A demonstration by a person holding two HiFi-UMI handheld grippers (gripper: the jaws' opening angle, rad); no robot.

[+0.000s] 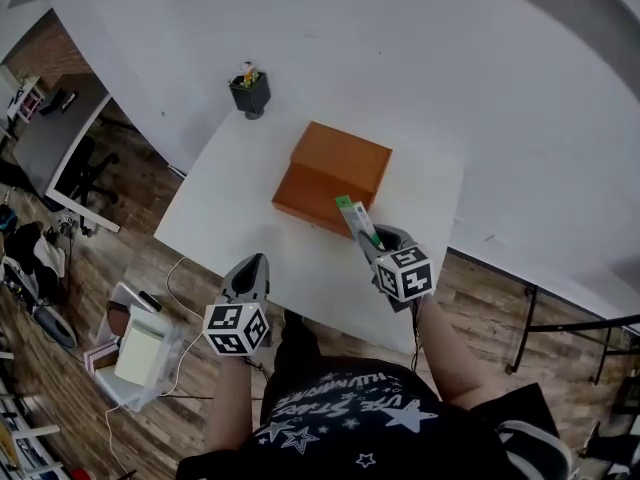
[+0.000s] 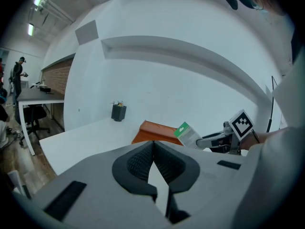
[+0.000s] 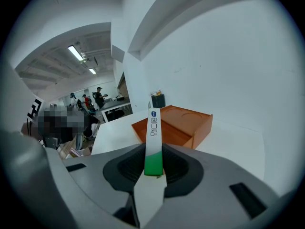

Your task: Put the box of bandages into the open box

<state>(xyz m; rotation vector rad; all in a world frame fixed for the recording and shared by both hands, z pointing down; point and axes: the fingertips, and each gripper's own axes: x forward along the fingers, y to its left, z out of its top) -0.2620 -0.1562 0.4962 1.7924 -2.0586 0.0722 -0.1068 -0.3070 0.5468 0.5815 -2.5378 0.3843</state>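
A small black pot [image 1: 250,94] stands at the white worktop's [image 1: 235,193] far corner; a clear bin [image 1: 140,356] sits on the wooden floor [image 1: 100,258].

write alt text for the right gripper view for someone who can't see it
The right gripper is shut on a thin white-and-green box of bandages, seen edge-on between its jaws above a white table. Beyond it sits an orange box with a small dark pot behind, and people stand in a far room at left.
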